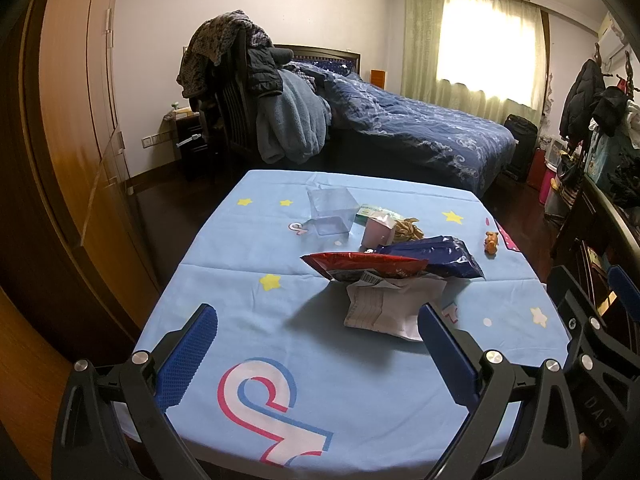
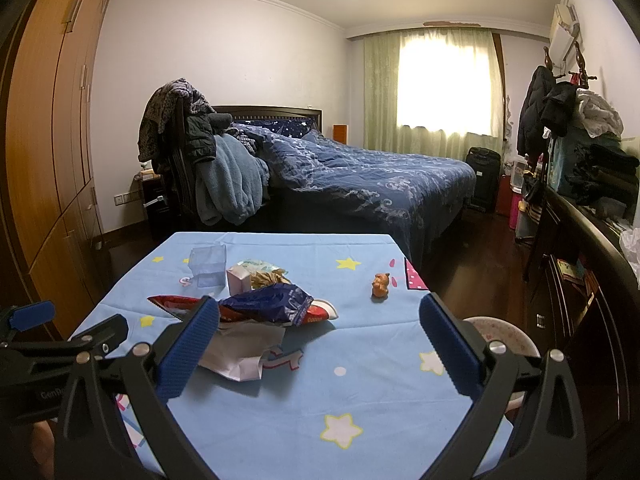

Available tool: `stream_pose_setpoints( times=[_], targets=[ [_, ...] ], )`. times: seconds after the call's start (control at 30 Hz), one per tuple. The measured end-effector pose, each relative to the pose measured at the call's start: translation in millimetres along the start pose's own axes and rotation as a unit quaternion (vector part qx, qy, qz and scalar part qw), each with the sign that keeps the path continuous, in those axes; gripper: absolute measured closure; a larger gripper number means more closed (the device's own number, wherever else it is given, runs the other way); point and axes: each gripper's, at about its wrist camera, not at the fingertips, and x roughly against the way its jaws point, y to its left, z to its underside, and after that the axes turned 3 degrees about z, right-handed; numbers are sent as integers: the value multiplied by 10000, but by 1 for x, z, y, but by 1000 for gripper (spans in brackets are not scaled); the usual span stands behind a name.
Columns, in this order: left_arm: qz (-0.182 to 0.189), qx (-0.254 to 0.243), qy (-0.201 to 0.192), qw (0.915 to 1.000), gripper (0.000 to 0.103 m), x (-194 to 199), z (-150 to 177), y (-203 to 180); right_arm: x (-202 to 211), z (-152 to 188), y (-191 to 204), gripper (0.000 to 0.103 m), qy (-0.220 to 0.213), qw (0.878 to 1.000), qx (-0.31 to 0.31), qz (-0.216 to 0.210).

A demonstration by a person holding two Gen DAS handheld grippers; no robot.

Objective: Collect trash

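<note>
A pile of trash lies mid-table on the light blue star-print cloth (image 1: 248,344): a red snack wrapper (image 1: 360,266), a dark blue wrapper (image 1: 440,256), a crumpled white paper (image 1: 388,308), a small pink carton (image 1: 378,232), a green packet (image 1: 376,212) and brownish scraps (image 1: 408,230). A clear plastic box (image 1: 332,210) stands behind them. My left gripper (image 1: 316,344) is open and empty, just short of the white paper. My right gripper (image 2: 320,336) is open and empty above the near table; its left finger covers part of the red wrapper (image 2: 176,304) and the paper (image 2: 244,348).
A small orange toy animal (image 2: 381,284) stands apart at the table's right. A pale round bin or stool (image 2: 500,336) sits beside the table's right edge. Behind are a bed (image 2: 360,176), a clothes-draped chair (image 2: 188,152), a wardrobe (image 2: 44,140) at left and a dark cabinet (image 2: 580,280) at right.
</note>
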Motion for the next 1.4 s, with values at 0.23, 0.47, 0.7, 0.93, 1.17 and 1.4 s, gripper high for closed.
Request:
stream_pose_setpoints(
  times=[0.23, 0.47, 0.7, 0.93, 1.17, 1.4],
  targets=[
    [-1, 1, 4, 10000, 3, 0, 0, 0, 0, 0, 0, 3, 5, 10000, -4, -3],
    [0, 0, 5, 10000, 3, 0, 0, 0, 0, 0, 0, 3, -2, 10000, -3, 0],
    [5, 3, 3, 10000, 3, 0, 0, 0, -1, 1, 0, 3, -2, 10000, -3, -3],
    [-5, 5, 0, 10000, 3, 0, 0, 0, -1, 1, 0, 3, -9, 10000, -7, 0],
    [-39, 14, 4, 10000, 3, 0, 1, 1, 1, 1, 0, 3, -14, 10000, -10, 7],
    [-97, 65, -25, 9999, 3, 1, 0, 8, 1, 2, 1, 3, -14, 10000, -16, 18]
  ],
)
